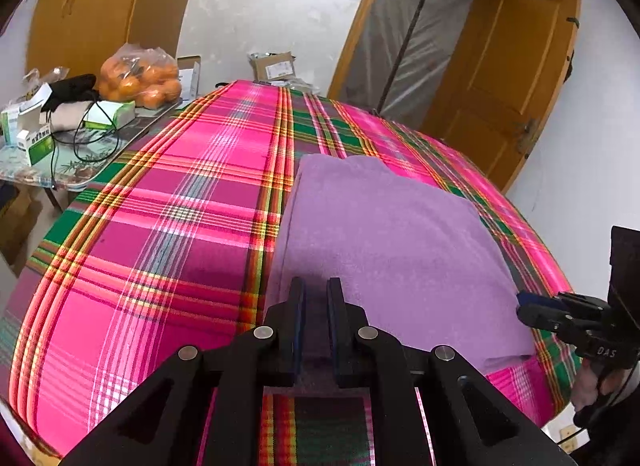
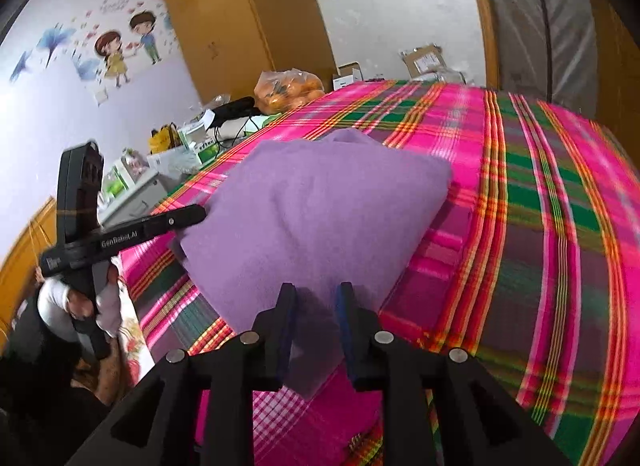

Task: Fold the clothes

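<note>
Left gripper (image 1: 316,286) fingers are clenching the purple cloth (image 1: 384,234) at six o'clock; right gripper (image 2: 316,292) fingers are straddling its corner, released.

Plaid-covered bed (image 1: 168,225) — folded purple cloth (image 1: 384,234) lying flat on it
</note>
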